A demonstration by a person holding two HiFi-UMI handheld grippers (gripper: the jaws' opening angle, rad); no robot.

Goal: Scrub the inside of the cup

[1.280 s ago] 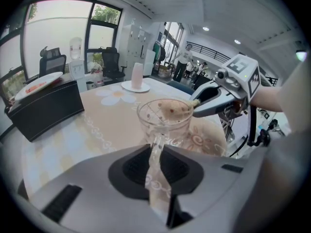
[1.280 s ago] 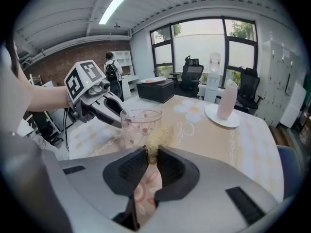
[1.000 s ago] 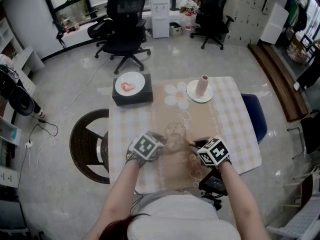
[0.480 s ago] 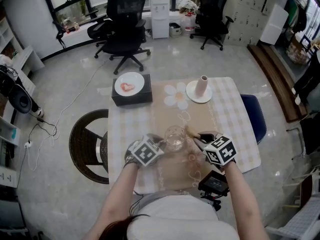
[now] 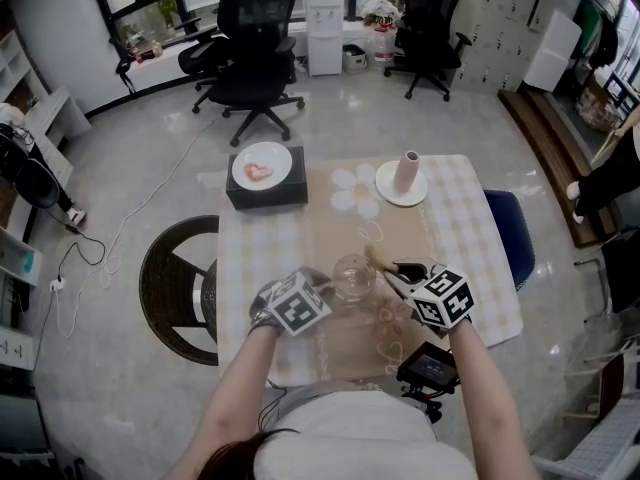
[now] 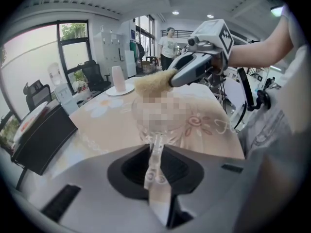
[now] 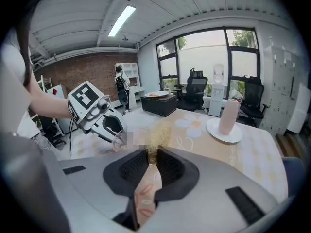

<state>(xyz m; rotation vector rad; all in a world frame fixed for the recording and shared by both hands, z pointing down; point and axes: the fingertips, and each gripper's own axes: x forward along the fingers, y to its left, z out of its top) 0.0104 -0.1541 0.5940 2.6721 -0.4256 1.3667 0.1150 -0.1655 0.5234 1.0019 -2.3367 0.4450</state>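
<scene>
**Head view, lower centre.** The left claw point(image 5: 322, 290) and the right claw point(image 5: 392, 270) face each other over a desk point(image 5: 470, 258). The desk is covered by a pale checked cloth and a beige runner point(image 5: 395, 223) printed with a white flower point(image 5: 355, 190). Each claw carries a white cube with black square markers. Between them sits the cup point(image 5: 352, 276), a clear glass mug with a rounded body. Whether its base rests on the runner cannot be told.

**Left gripper view.** The left claw point(image 6: 155, 166) stands narrow. Its dark pads are closed on the cup's transparent handle point(image 6: 154, 152), a flat strip of glass.

**Right gripper view.** The right claw point(image 7: 151, 155) is likewise narrow, clamped on the stem of a scrubber point(image 7: 160, 132). The scrubber's tan, fibrous head lies at the cup's rim. Whether it reaches inside cannot be told.

**Head view, upper centre.** A black rectangular box point(image 5: 265, 190) bears a round white plate point(image 5: 262, 166) with a pink-red item on it. To the right of the flower, a round white saucer point(image 5: 400, 190) holds an upright, pale pink cylinder point(image 5: 408, 171).

**Surroundings.** A round wicker chair point(image 5: 170, 288) stands at the desk's left edge and a blue seat point(image 5: 512, 230) at its right. Black mesh office chairs point(image 5: 250, 48) stand on the glossy floor at the top of the frame.
</scene>
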